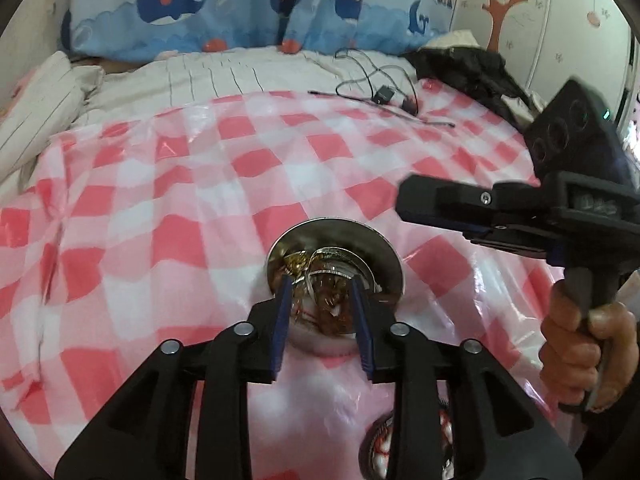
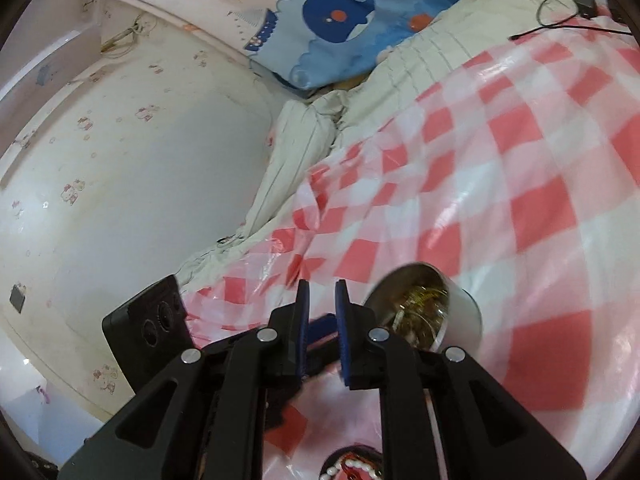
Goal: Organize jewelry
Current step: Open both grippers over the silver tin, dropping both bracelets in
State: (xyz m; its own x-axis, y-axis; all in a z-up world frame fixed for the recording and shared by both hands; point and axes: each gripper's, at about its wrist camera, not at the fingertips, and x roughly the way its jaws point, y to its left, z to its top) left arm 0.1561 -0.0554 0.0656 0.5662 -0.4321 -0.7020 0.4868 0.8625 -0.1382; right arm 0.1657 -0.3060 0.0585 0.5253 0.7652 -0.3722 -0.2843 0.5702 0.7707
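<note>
A shiny metal bowl (image 1: 336, 240) holding gold and brown jewelry is gripped by my left gripper (image 1: 322, 284), whose blue pads clasp its near side, tilting it toward me. The same bowl shows in the right wrist view (image 2: 464, 308), lying on its side with its mouth facing the camera. My right gripper (image 2: 322, 292) is slightly open and empty, hovering above the cloth left of the bowl; it also shows in the left wrist view (image 1: 436, 204) at the right. A dark dish with white beads and red pieces (image 1: 380, 452) lies under my left gripper, and shows in the right wrist view (image 2: 352, 466).
A pink-and-white checked plastic cloth (image 1: 200, 200) covers the bed. Black cables with a small adapter (image 1: 384, 94) lie at the far side. Dark clothing (image 1: 472, 68) sits far right. Whale-print bedding (image 1: 240, 12) lines the back. A white wall (image 2: 140, 200) borders the bed.
</note>
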